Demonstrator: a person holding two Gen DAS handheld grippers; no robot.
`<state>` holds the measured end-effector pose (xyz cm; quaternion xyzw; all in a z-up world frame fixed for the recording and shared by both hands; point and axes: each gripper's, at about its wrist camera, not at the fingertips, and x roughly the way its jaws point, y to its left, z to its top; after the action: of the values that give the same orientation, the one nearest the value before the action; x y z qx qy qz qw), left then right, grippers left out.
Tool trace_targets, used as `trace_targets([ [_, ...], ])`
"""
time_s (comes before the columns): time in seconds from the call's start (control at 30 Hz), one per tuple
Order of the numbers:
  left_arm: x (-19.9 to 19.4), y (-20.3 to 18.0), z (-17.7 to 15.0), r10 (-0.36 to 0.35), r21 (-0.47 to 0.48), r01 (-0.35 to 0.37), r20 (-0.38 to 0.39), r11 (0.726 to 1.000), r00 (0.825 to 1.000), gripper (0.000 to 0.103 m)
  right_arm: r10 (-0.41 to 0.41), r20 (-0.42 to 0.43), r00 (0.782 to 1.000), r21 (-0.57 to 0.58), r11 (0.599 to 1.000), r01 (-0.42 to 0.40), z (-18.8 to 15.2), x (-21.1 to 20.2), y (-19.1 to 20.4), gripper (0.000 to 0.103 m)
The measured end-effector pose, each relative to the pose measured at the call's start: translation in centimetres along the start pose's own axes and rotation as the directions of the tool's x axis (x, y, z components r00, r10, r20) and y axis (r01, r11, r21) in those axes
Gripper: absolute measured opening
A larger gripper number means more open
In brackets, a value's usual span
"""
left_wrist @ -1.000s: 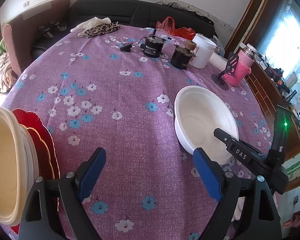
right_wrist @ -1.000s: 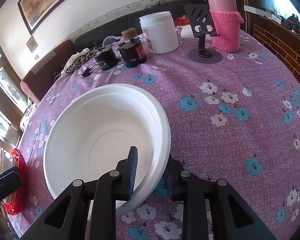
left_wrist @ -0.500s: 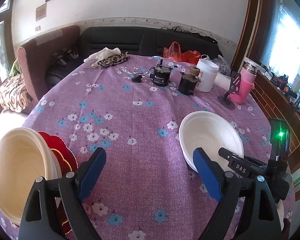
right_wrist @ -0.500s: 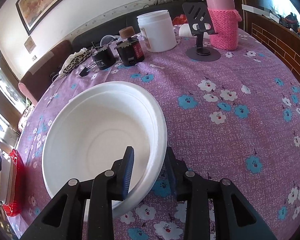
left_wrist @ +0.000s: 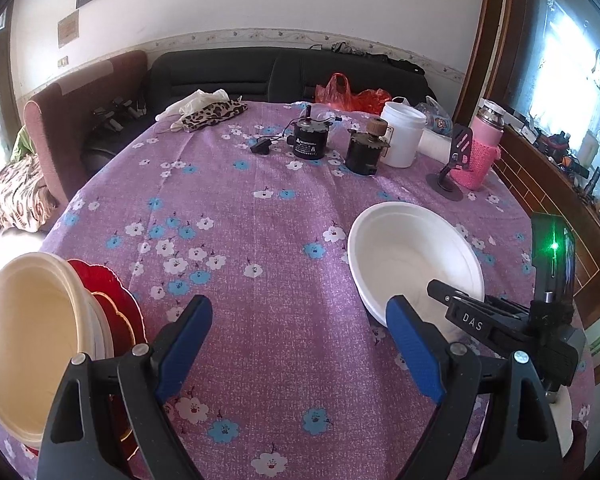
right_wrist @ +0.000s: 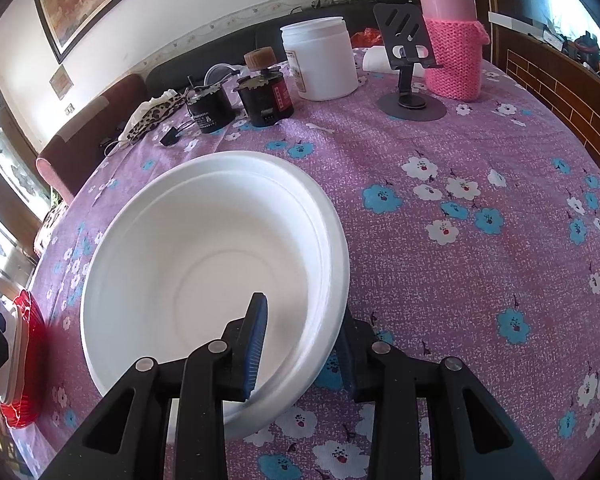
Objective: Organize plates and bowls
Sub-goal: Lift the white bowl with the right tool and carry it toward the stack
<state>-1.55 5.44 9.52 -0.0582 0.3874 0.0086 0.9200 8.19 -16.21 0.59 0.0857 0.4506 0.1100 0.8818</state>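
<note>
One white bowl (right_wrist: 204, 264) is gripped at its near rim by the right gripper (right_wrist: 300, 344), one blue pad inside the wall and the other outside; it is seen near and right on the table (left_wrist: 260, 208). Whether the bowl rests on the cloth or is lifted cannot be told. At the near left edge a cream bowl (left_wrist: 28, 336) is tilted on a stack of white dishes and a red plate (left_wrist: 112, 304). The left gripper (left_wrist: 296, 340) is held above the cloth between the two bowls, jaws wide apart and nothing between them. At the far right are catalogued a white jar (right_wrist: 320, 60), two black motors (left_wrist: 310, 140), a phone stand (right_wrist: 410, 64) and a pink flask (right_wrist: 452, 40). A leopard-print cloth (left_wrist: 214, 114) is laid at the far edge, before a dark sofa (left_wrist: 284, 76).
</note>
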Motion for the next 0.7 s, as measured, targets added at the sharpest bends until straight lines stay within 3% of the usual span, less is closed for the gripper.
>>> trace_targets([
  [0.47,4.0,0.1,1.9,-0.039,-0.051,0.034,-0.095,0.998,0.995,0.088,-0.013,-0.004,1.000,0.012,1.000,0.013,0.1,-0.1,-0.3,0.034],
  [0.7,5.9,2.6,2.5,-0.074,-0.165,0.050,-0.145,0.985,0.987,0.088,0.029,-0.005,1.000,0.068,0.997,-0.029,0.3,-0.6,-1.4,0.034],
])
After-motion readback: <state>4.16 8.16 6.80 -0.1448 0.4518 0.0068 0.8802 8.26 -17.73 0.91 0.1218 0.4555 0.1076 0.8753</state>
